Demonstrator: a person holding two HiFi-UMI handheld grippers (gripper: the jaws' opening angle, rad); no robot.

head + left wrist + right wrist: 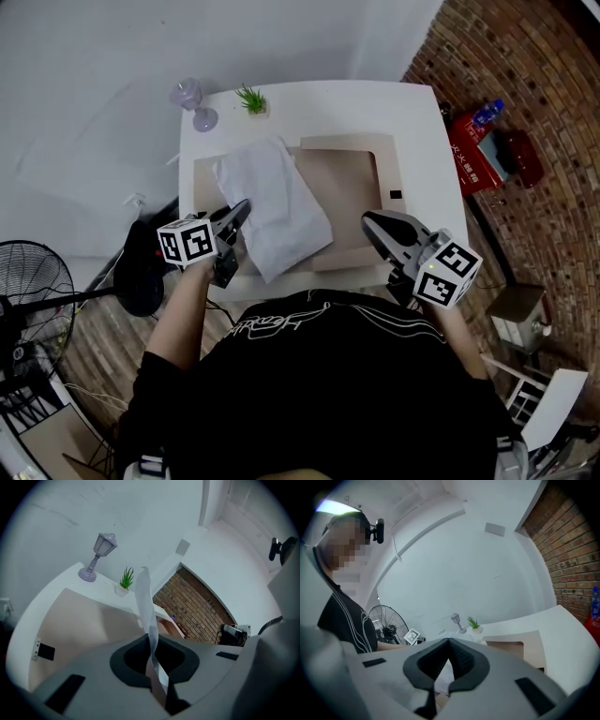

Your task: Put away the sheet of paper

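While the left gripper (240, 210) is clamped on the left edge of the sheet of paper (277, 211), which covers the left half of the brown mat (349, 183), the right gripper (372, 223) hangs over the mat's near right corner, jaws together and empty.
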